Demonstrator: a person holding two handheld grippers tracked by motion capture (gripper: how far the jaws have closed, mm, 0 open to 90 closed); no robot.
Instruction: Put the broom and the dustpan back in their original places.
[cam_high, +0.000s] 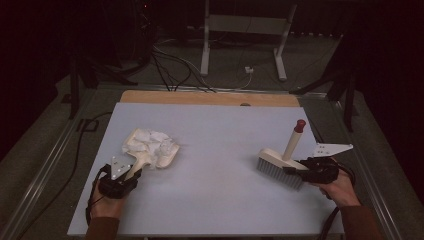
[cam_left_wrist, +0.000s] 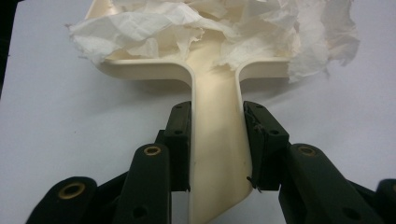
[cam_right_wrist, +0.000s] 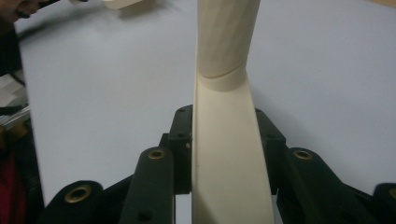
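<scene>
Crumpled tissue (cam_high: 148, 140) lies heaped in the cream dustpan (cam_high: 161, 158), left of centre on the grey table (cam_high: 220, 200); the pan sits flat on the surface; its handle (cam_left_wrist: 217, 140) is clamped between the jaws of the left gripper (cam_high: 131, 176), pads pressed on both flanks. Well apart, at the right side, the brush (cam_high: 280, 167) stands off the paper altogether; the right gripper (cam_high: 300, 172) is clamped on its cream back, bristles facing the table, the red-tipped handle slanting up and away.

Judgement: the sweeping looks done, or nearly so; the paper appears gathered into the pan and the table between the two tools shows no scraps; what seems left is to lift or empty the pan and set the brush down.

Hard to tell: whether the brush bristles touch the table or hover; whether small bits remain under the tissue heap; the room beyond the table is dark, only a desk frame and cables faintly visible on the floor.
</scene>
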